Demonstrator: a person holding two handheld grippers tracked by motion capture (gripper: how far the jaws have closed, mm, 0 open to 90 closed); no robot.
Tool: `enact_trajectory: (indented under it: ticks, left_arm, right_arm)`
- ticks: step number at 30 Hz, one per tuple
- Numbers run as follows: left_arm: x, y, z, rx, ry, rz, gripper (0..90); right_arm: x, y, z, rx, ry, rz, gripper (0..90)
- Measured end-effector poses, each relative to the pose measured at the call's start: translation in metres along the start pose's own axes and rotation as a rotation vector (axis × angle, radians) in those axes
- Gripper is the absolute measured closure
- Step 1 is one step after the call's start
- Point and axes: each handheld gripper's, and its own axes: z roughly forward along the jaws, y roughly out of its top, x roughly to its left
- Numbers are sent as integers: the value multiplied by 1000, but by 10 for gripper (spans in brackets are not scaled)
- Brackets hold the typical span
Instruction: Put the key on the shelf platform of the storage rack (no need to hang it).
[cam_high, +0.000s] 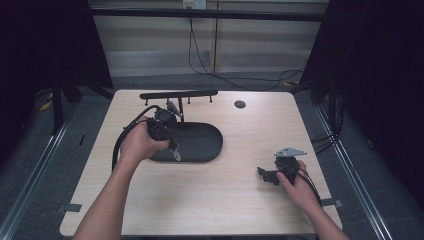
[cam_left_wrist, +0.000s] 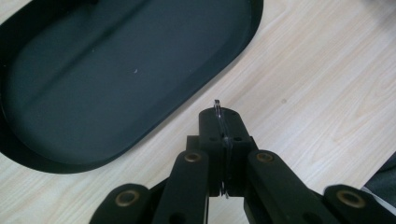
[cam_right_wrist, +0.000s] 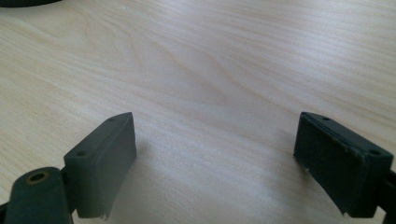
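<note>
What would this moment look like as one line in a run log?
left gripper: shut on thin metal ring, near black oval tray | right gripper: open, nothing between, on wooden table

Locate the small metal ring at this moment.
The metal ring is pinched edge-on between the closed jaws of the left gripper, hanging over the near rim of the black oval tray on the table's left half.

My left gripper (cam_high: 173, 150): over the near rim of the tray (cam_high: 210, 145), a thin metal ring (cam_left_wrist: 219, 122) between my jaws.
Tray: on the table (cam_high: 240, 200), left of middle.
Rack (cam_high: 178, 94): behind the tray, at the far edge.
My right gripper (cam_high: 263, 175): on the table, near right, well apart from the tray.
</note>
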Motion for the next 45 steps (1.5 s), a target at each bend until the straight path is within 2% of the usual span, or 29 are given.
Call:
enact_trajectory:
  ticks: [14, 20, 24, 29, 45]
  left_arm:
    - [14, 8, -1, -15, -3, -44, 890]
    - [19, 14, -2, -29, -12, -59, 890]
    - [23, 17, 2, -22, -24, -64, 890]
    - [30, 22, 7, -4, -13, -86, 890]
    - [39, 29, 18, -15, 20, -102, 889]
  right_arm:
    - [0, 0, 0, -2, 0, -1, 123]
    - [0, 0, 0, 0, 0, 1, 123]
    - [0, 0, 0, 0, 0, 1, 123]
    - [0, 0, 0, -1, 0, 3, 123]
    - [0, 0, 0, -1, 0, 3, 123]
